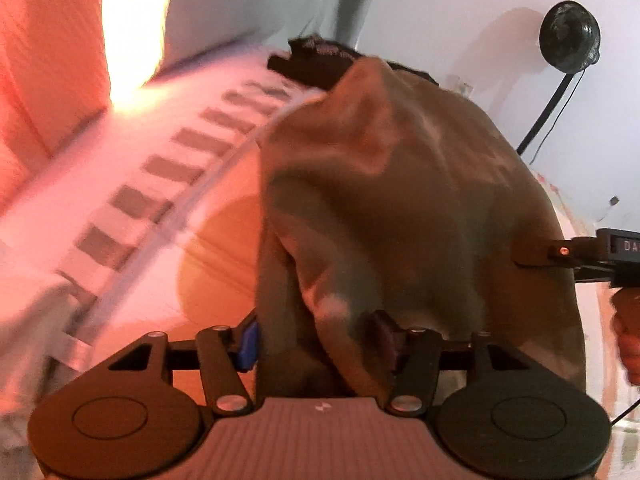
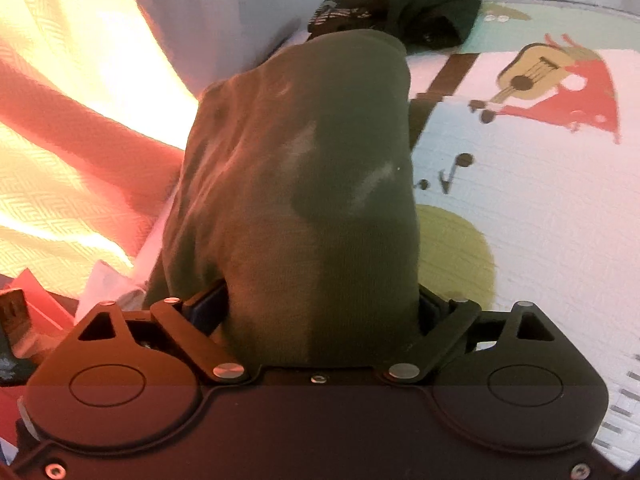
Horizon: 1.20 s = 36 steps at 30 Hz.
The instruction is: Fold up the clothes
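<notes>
The left gripper point(image 1: 316, 344) is clamped on an olive garment point(image 1: 400, 208), which bulges up ahead of its fingers. The right gripper point(image 2: 324, 312) grips the same cloth, bunched between its jaws. Beyond it lies a black garment point(image 2: 404, 8) on the patterned sheet point(image 2: 540, 208).

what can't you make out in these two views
- Left wrist view: the olive-green cloth garment covers the left gripper tips; motion blur smears the patterned table cover.
- Right wrist view: the garment hides the right gripper tips; the black folded garment has unreadable print.
</notes>
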### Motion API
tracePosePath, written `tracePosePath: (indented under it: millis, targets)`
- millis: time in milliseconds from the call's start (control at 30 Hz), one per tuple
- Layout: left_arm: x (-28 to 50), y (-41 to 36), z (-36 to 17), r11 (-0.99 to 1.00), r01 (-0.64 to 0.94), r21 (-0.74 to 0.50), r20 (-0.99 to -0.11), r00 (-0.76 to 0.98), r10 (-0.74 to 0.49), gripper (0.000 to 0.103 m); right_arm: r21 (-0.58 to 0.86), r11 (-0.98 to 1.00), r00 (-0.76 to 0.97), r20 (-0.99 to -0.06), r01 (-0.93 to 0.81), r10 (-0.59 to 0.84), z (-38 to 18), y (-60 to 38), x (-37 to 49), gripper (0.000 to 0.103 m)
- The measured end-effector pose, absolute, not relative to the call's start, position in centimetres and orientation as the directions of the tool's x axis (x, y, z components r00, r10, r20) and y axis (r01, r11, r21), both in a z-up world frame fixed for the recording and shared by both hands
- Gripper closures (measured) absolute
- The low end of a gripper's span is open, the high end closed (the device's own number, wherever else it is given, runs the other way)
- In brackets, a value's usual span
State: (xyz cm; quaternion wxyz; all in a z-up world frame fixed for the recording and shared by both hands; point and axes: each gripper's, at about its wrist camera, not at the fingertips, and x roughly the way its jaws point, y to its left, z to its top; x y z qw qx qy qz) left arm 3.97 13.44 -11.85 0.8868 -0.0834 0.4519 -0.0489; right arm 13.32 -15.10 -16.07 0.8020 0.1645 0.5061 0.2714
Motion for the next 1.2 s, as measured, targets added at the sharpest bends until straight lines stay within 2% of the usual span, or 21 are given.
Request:
tracePosePath:
  millis: [100, 200, 300, 333, 367, 433, 500, 633, 700, 800, 900, 1000, 1067, 1100, 1133, 1200]
  targets:
    - [3.2, 13.4, -9.9, 0.991, 0.013, -0.133, -0.766, 0.634, -0.111, 0.044, 0.477, 0.827, 0.366, -0.742, -0.298, 0.561, -14.3, -15.3, 12.5, 0.013]
    - [3.1, 13.2, -7.5, 0.978, 0.052, -0.203, -0.709, 0.681, -0.184, 0.036, 0.404, 0.841, 0.437, -0.723, -0.361, 0.535, -11.5, -15.6, 11.4, 0.016]
    - [3.8, 11.5, -5.8, 0.968, 0.121, -0.219, -0.671, 0.702, -0.239, 0.035, 0.370, 0.834, 0.494, -0.678, -0.410, 0.544, -8.8, -15.9, 10.4, 0.016]
    - [4.2, 10.8, -5.5, 0.967, 0.139, -0.216, -0.666, 0.703, -0.250, 0.035, 0.362, 0.830, 0.501, -0.669, -0.424, 0.548, -8.2, -15.7, 10.1, 0.021]
    - [4.8, 10.1, -5.2, 0.964, 0.156, -0.215, -0.661, 0.703, -0.261, 0.035, 0.333, 0.834, 0.518, -0.665, -0.440, 0.539, -7.7, -15.4, 9.7, 0.026]
    - [6.3, 8.4, -5.2, 0.953, 0.208, -0.220, -0.651, 0.697, -0.302, 0.038, 0.286, 0.836, 0.538, -0.658, -0.468, 0.526, -7.2, -14.5, 9.0, 0.061]
    - [8.3, 6.8, -5.7, 0.936, 0.249, -0.250, -0.658, 0.665, -0.353, 0.039, 0.259, 0.838, 0.540, -0.666, -0.480, 0.514, -7.2, -13.6, 8.6, 0.082]
    - [11.7, 5.4, -8.2, 0.925, 0.250, -0.286, -0.711, 0.592, -0.379, 0.049, 0.197, 0.863, 0.557, -0.692, -0.466, 0.459, -8.6, -11.8, 8.1, 0.088]
    - [13.4, 4.7, -9.4, 0.920, 0.249, -0.302, -0.734, 0.555, -0.391, 0.050, 0.191, 0.867, 0.558, -0.697, -0.460, 0.450, -9.4, -11.3, 7.8, 0.088]
    - [14.2, 4.2, -10.0, 0.932, 0.257, -0.257, -0.745, 0.562, -0.361, 0.053, 0.193, 0.873, 0.558, -0.702, -0.448, 0.442, -10.3, -11.0, 7.6, 0.088]
    - [15.0, 3.1, -10.4, 0.964, 0.235, -0.125, -0.767, 0.593, -0.244, 0.060, 0.168, 0.876, 0.559, -0.711, -0.453, 0.426, -10.7, -10.7, 7.0, 0.088]
    - [16.1, 2.5, -10.8, 0.972, 0.226, -0.069, -0.777, 0.599, -0.194, 0.060, 0.116, 0.879, 0.569, -0.722, -0.462, 0.394, -11.0, -10.2, 6.0, 0.088]
    - [16.9, 2.2, -10.9, 0.979, 0.202, -0.022, -0.779, 0.611, -0.144, 0.054, 0.088, 0.880, 0.573, -0.728, -0.467, 0.377, -11.2, -9.9, 5.3, 0.087]
    - [17.4, 2.2, -11.2, 0.983, 0.185, -0.011, -0.784, 0.608, -0.123, 0.040, 0.077, 0.879, 0.573, -0.731, -0.470, 0.370, -11.3, -9.8, 4.9, 0.087]
    - [17.9, 2.3, -11.4, 0.986, 0.167, -0.001, -0.790, 0.605, -0.104, 0.034, 0.065, 0.878, 0.573, -0.734, -0.474, 0.364, -11.4, -9.7, 4.4, 0.087]
    - [19.0, 3.3, -11.8, 0.987, 0.143, -0.077, -0.804, 0.576, -0.147, 0.034, 0.041, 0.878, 0.574, -0.742, -0.478, 0.347, -11.7, -9.7, 3.4, 0.088]
